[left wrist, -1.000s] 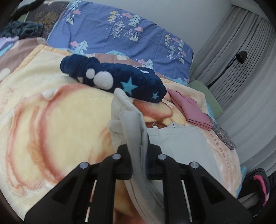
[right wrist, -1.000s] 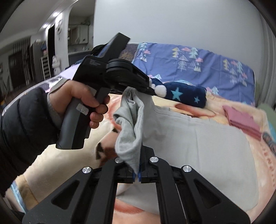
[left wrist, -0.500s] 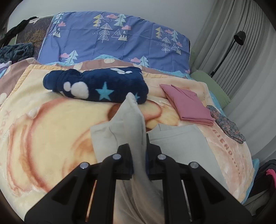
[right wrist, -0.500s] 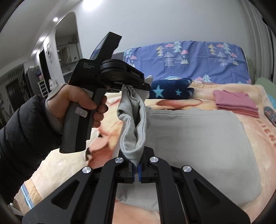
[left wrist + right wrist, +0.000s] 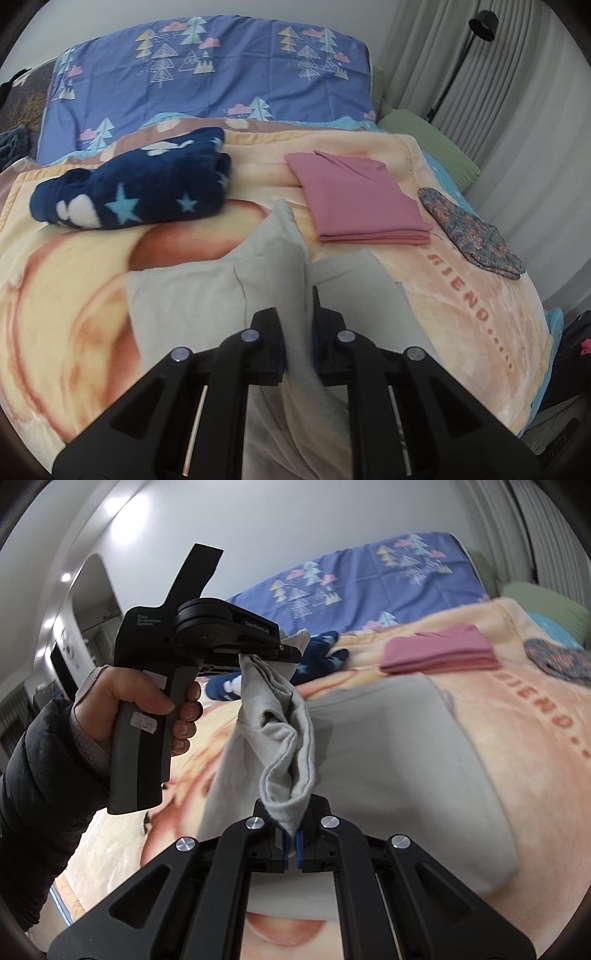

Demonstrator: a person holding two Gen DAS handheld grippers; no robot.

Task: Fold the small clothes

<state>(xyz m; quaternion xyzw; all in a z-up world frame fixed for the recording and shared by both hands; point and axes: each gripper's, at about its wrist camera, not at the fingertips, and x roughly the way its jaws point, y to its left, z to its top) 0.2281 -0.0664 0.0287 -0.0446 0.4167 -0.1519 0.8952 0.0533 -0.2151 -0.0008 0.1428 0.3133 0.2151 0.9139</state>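
Right gripper: the right gripper [image 5: 291, 840] pinches 1 corner of the grey garment [image 5: 388, 760], jaws nearly together on a thin bunch of cloth.
Left gripper: the left gripper [image 5: 297, 332] clamps a thicker fold of the same garment; in the right wrist view a hand [image 5: 147, 701] holds it raised over the bed.
Garment: 1 edge hangs lifted between the 2 grippers, while the rest lies flat on the peach blanket [image 5: 74, 295], toward its near edge.
Fold risk: the raised edge sags in a loose loop between the 2 grips; if it is laid down slack, the fold will likely crease or land crooked.
Slip risk: the right grip takes only the tip of the corner, so a sharp pull could strip it free.
Drag risk: the flat part rests on plush pile and may creep along with the lifted edge.
Farther back: the pink folded cloth [image 5: 362, 199] lies just beyond the garment, toward the blanket's far right corner, near enough to be brushed; the navy star bundle [image 5: 140, 192] sits at the far left.
Right edge: a floral piece [image 5: 472, 232] lies well apart.
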